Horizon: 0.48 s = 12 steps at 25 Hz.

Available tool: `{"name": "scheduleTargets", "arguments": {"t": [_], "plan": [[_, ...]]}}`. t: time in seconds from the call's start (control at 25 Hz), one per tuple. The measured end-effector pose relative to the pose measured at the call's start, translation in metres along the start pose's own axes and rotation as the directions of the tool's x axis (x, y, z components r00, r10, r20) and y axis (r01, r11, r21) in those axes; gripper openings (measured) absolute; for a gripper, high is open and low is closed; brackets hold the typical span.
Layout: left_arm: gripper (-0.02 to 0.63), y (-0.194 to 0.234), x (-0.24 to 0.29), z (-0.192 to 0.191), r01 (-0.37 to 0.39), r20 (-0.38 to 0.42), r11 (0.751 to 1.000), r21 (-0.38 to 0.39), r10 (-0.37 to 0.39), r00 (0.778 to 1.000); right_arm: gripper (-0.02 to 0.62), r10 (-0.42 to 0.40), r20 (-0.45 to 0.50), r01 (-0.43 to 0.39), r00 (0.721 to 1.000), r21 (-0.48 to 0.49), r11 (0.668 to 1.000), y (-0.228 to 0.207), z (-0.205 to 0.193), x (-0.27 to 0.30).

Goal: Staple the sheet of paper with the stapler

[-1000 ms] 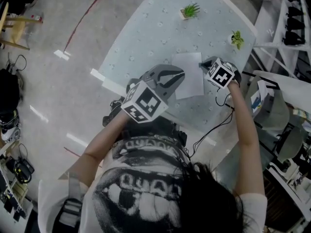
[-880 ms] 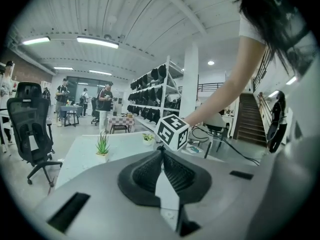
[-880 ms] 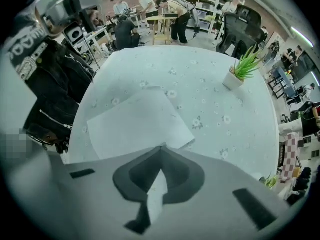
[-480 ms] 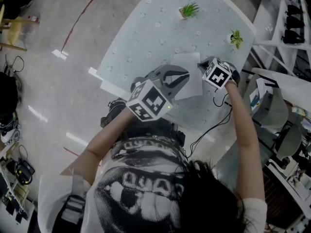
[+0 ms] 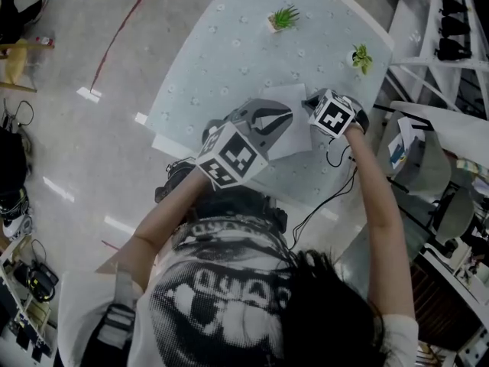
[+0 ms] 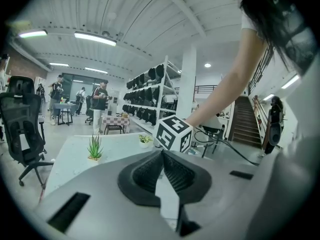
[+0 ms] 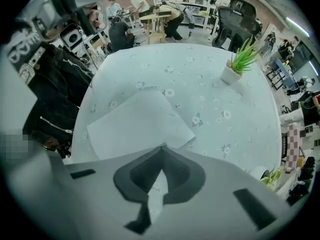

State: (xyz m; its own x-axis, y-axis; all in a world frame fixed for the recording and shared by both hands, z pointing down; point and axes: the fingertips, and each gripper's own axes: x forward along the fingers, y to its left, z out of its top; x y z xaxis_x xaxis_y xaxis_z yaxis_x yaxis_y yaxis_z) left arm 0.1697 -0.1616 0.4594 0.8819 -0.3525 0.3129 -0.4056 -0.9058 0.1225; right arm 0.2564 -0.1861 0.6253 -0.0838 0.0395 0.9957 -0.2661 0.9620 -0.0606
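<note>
Paper sheet (image 5: 298,132) lies flat on flowered tablecloth (image 5: 229,60), partly under left gripper (image 5: 289,116).
Its jaws and those of the right gripper (image 7: 161,147) meet tip to tip; the stapler cannot be made out.

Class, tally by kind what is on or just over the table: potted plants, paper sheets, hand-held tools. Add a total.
Potted plants: 2
Paper sheets: 1
Tools, left tool and right tool: 2
Total: 5

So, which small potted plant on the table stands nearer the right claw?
The short yellow-green potted plant, right of the tall spiky green one, which stands farther from the right claw.
</note>
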Motion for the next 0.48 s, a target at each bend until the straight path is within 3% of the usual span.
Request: {"name": "scheduleTargets", "arguments": {"t": [0.48], "plan": [[0.015,0.009,-0.009,-0.001,-0.023,-0.009,1.000,0.004,0.023,1.000,0.000,0.003,-0.052,-0.004,0.999,-0.023,1.000,-0.001,0.000,0.006]]}}
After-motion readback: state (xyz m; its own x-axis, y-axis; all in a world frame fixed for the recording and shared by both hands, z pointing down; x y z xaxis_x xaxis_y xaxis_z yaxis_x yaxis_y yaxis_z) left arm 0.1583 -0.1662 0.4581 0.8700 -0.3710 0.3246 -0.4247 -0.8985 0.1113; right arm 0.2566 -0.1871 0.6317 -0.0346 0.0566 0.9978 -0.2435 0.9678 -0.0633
